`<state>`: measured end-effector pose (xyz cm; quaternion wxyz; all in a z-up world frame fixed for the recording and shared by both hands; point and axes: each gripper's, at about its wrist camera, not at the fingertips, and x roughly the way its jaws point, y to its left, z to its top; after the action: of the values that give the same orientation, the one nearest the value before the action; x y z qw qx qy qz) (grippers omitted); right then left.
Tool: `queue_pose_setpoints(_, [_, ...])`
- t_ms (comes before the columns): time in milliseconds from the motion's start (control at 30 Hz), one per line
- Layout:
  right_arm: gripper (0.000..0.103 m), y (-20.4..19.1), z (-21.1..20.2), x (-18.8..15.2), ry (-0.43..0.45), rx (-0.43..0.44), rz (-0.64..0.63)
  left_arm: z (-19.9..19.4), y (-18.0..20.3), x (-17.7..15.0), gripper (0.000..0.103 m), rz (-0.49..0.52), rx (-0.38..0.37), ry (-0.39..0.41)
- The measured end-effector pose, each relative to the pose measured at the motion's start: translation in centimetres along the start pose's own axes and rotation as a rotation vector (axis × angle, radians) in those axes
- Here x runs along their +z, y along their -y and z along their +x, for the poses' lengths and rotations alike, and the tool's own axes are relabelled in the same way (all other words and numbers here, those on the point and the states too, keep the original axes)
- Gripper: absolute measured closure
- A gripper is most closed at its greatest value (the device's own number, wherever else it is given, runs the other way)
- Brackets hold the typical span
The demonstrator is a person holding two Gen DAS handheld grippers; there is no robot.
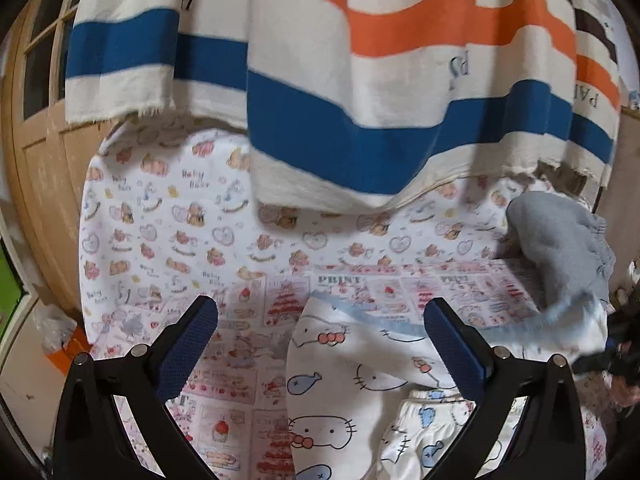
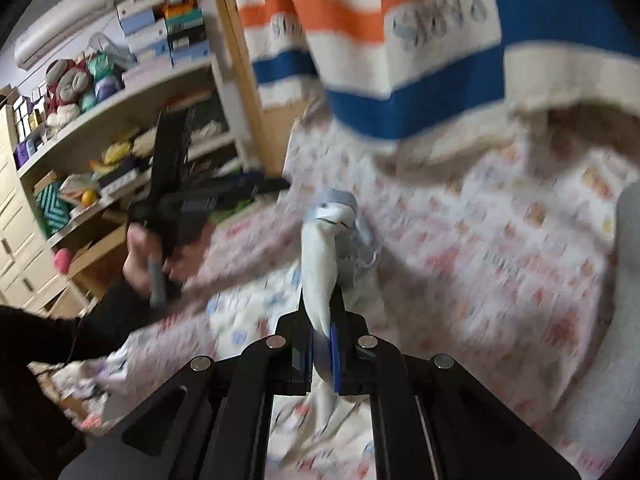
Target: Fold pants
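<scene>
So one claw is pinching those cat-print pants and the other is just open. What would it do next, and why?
Probably bring the open left gripper down onto the pants and close its jaws on the loose cloth. The right gripper already pinches one bunched end, lifted off the bed, so a second hold would let them be spread and folded.

Surface: printed bedsheet (image 1: 168,240) ahead of the open fingers.
On it: cat-print pants (image 1: 340,392) between fingers; grey garment (image 1: 560,240) far right.

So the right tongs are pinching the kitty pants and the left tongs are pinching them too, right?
Not quite. The right tongs do pinch the kitty pants, as the right wrist view shows. But the left tongs are wide open and hold nothing; the left wrist view shows the pants lying between their fingers, untouched.
</scene>
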<state>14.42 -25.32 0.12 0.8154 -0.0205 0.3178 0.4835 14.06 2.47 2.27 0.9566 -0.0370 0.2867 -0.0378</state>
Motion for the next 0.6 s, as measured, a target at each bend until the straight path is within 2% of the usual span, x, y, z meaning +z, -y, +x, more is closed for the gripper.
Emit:
queue_pose_setpoints(167, [0.097, -0.8, 2.1, -3.6, -0.182, -0.059, -0.013, 0.3, 0.1, -0.2, 0.001, -0.008, -0.009, -0.023])
queue_pose_setpoints(233, [0.097, -0.9, 2.6, -4.9, -0.214, -0.086, -0.002, 0.2, 0.3, -0.3, 0.001, 0.001, -0.009, -0.018])
queue_pose_setpoints(300, [0.096, -0.5, 2.6, -5.4, -0.203, -0.114, 0.018, 0.1, 0.6, -0.4, 0.001, 0.009, -0.012, -0.018])
queue_pose_setpoints(367, [0.089, -0.7, 2.0, -5.0, -0.171, -0.139, 0.036, 0.1, 0.7, -0.4, 0.001, 0.01, -0.01, -0.017])
queue_pose_setpoints(400, [0.074, -0.9, 1.6, -4.7, -0.147, -0.154, 0.038, 0.0, 0.7, -0.4, 0.001, 0.01, -0.01, -0.016])
queue_pose_setpoints(433, [0.052, -1.3, 1.3, -4.1, -0.126, -0.172, 0.033, 0.0, 0.7, -0.4, 0.001, 0.01, -0.009, -0.014])
queue_pose_setpoints(467, [0.045, -1.7, 0.9, -3.7, -0.096, -0.203, 0.018, -0.1, 0.7, -0.4, 0.001, 0.01, -0.008, -0.012])
queue_pose_setpoints(500, [0.042, -2.3, 0.9, -3.3, -0.079, -0.225, 0.005, -0.1, 0.6, -0.4, 0.001, 0.008, -0.007, -0.009])
queue_pose_setpoints(600, [0.042, -2.8, 1.5, -2.1, -0.073, -0.263, 0.002, -0.3, 0.5, -0.2, 0.001, -0.002, -0.018, -0.007])
